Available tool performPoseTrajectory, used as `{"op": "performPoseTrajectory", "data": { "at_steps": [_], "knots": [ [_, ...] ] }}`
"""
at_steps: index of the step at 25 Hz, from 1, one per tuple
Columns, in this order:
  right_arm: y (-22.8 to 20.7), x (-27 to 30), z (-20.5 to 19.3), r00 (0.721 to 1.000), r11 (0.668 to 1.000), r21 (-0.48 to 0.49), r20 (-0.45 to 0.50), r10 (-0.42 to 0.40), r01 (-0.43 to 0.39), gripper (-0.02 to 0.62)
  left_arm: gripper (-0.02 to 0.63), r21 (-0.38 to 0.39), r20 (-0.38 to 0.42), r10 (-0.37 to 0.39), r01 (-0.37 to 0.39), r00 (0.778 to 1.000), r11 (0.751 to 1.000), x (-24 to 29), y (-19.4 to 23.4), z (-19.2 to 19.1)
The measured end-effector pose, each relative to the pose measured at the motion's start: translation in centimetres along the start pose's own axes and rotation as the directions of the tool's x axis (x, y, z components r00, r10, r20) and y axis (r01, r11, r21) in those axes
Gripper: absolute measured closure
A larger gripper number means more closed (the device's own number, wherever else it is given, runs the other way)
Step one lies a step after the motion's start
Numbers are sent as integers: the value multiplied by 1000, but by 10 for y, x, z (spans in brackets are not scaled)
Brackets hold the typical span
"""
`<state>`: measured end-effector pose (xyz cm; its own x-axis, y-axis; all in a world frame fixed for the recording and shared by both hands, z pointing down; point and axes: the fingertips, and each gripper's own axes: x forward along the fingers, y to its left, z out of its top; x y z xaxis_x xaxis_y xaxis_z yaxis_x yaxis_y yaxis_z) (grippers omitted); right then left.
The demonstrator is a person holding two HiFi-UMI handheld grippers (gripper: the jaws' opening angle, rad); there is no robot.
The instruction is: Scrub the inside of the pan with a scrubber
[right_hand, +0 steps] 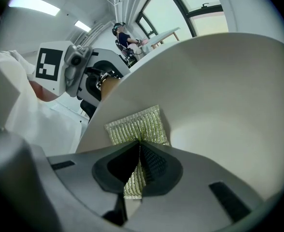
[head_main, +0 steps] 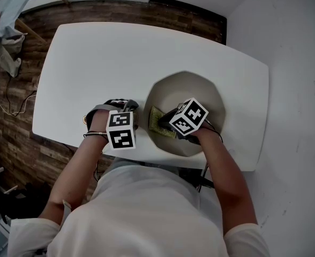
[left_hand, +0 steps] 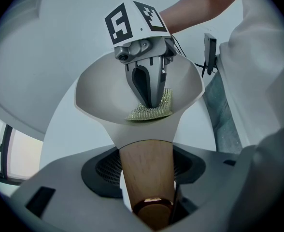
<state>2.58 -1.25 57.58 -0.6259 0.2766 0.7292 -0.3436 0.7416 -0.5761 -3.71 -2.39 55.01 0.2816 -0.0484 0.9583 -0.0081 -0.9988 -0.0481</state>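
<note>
Left gripper view shows your left gripper point(left_hand: 146, 151) closed on the pan's wooden handle point(left_hand: 147, 180). The jaws stand wide and the handle fills the gap between them. Past the handle the pale pan point(left_hand: 98, 93) opens out, and your right gripper point(left_hand: 151, 103) points down into it.

Right gripper view shows that gripper pinched tight on the scrubber point(right_hand: 132, 122), a yellow-green mesh pad. The jaws meet on the pad's near edge, and the rest of it lies flat against the pan's inner wall, on the side nearest the handle.

Head view puts the pan on the white table point(head_main: 93, 63), towards the table's right and near your body. The scrubber sits at the left of the pan's inside, and your two grippers are close together at the table's near edge.
</note>
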Motion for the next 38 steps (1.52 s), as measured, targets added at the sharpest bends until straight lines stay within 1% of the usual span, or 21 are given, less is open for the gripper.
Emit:
{"op": "performPoseTrajectory", "data": {
  "at_steps": [5, 10, 14, 20, 31, 38],
  "knots": [
    [8, -1, -14, 998, 999, -29, -59, 32, -34, 572, 341, -5, 2, -4, 4, 1000, 1000, 0, 0, 1],
    [15, -3, -28, 992, 993, -108, -119, 44, -57, 572, 341, -5, 2, -8, 8, 1000, 1000, 0, 0, 1],
    [17, -6, -38, 984, 989, -128, -170, 44, -67, 572, 339, -6, 3, -10, 10, 1000, 1000, 0, 0, 1],
    [16, -13, -54, 966, 984, -172, -259, 8, -54, 572, 341, -6, 5, -8, 8, 1000, 1000, 0, 1, 2],
    [8, -26, -77, 938, 981, -191, -342, -56, -12, 572, 341, -7, 3, -7, 8, 1000, 1000, 0, 0, 0],
    [-4, -40, -90, 900, 977, -209, -415, -132, 47, 572, 341, -8, 3, -8, 8, 1000, 1000, 0, 0, 0]
  ]
}}
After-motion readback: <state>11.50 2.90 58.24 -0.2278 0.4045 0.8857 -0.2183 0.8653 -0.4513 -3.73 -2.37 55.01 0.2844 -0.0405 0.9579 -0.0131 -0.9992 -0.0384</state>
